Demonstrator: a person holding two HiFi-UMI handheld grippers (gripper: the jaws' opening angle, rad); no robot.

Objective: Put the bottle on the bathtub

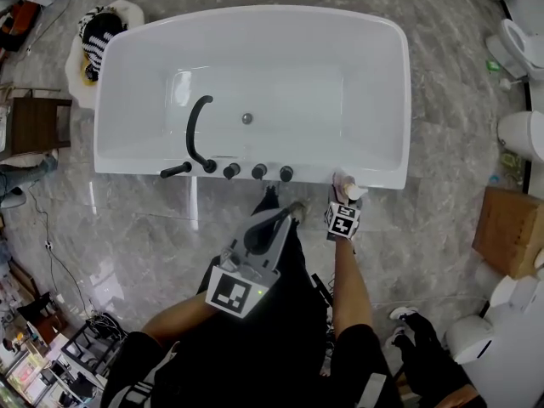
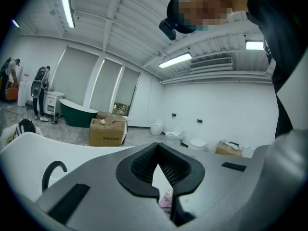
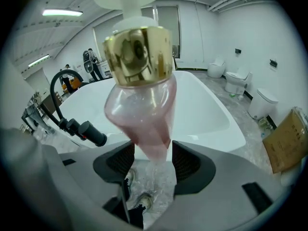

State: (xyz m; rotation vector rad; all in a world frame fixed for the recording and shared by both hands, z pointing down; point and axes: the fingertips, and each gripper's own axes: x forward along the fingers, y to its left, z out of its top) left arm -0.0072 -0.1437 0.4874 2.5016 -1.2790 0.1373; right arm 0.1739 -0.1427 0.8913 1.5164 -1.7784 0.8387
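Lowest in the head view, the left gripper (image 1: 293,212) is hanging in front of the person's dark clothing. Its jaws are pressed together on nothing and it is taking no part in the work. Just to its right, the right gripper (image 1: 344,197) is clamping the pink bottle (image 1: 348,188) by its lower body. The bottle's white cap is pointing out over the near rim of the bathtub (image 1: 387,175), right of centre. Whether the bottle is touching the rim, I cannot tell.

I judge that the setting-down step is under way. To do it well, the person is needing to bring the base flat onto the ledge, clear to the right of the black knobs (image 1: 259,172). The bottle should be standing upright before the jaws are eased apart, and the gripper then drawn straight back. The ledge looks narrow and glossy, so a tilted release is risking a slide into the basin beyond, where the curved spout (image 1: 195,130) is arching at left of centre.
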